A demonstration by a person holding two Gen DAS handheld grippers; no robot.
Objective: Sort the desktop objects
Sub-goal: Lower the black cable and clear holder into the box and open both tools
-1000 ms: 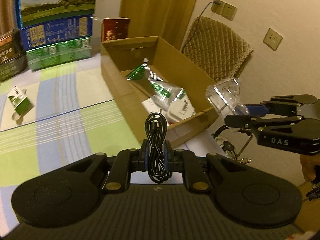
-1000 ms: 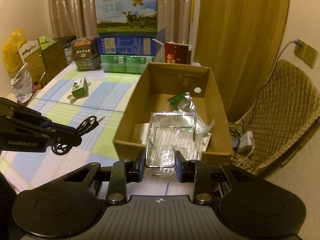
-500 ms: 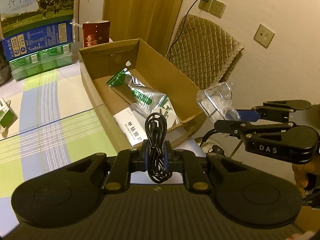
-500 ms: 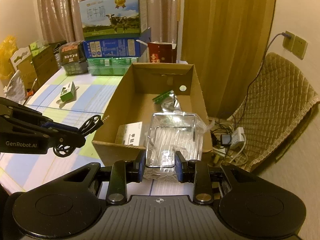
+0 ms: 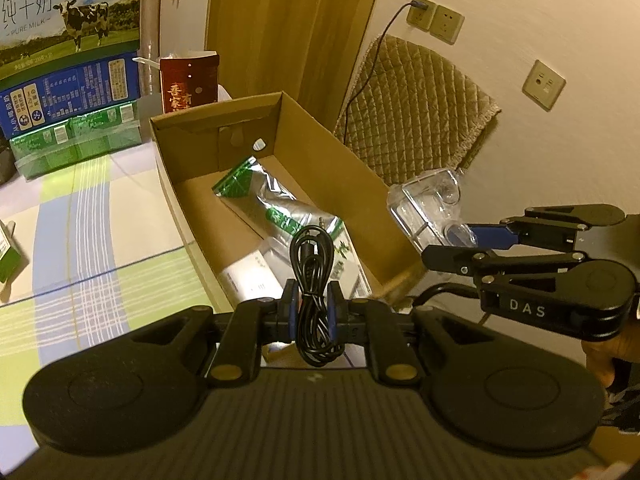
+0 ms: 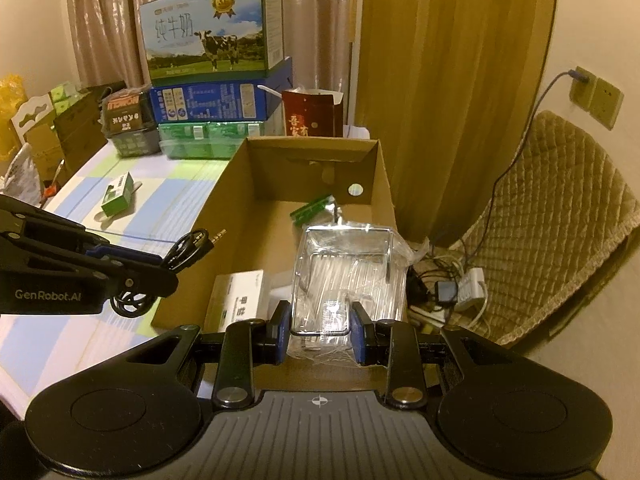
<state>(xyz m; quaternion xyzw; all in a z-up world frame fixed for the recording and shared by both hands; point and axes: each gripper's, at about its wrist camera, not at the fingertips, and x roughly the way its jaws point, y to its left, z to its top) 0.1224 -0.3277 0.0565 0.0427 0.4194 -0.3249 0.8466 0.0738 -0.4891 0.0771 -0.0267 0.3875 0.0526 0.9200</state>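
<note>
Clamping a coiled black cable (image 5: 314, 300) between its pads, the left tool (image 5: 313, 312) hangs over the near end of the cardboard box (image 5: 320, 152) on the striped surface (image 5: 100, 216). Alongside, the right tool (image 6: 320, 330) grips a clear plastic case (image 6: 346, 276) (foil packets already lie inside the box).

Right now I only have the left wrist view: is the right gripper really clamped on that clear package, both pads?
Observer: Yes. The right wrist view shows the right gripper shut, a blue pad pressed on each side of the clear package.
Operator: What's on the floor right of the cardboard box?
Observer: A white power strip with a dark plug and tangled cords, lying beside the quilted chair.
</note>
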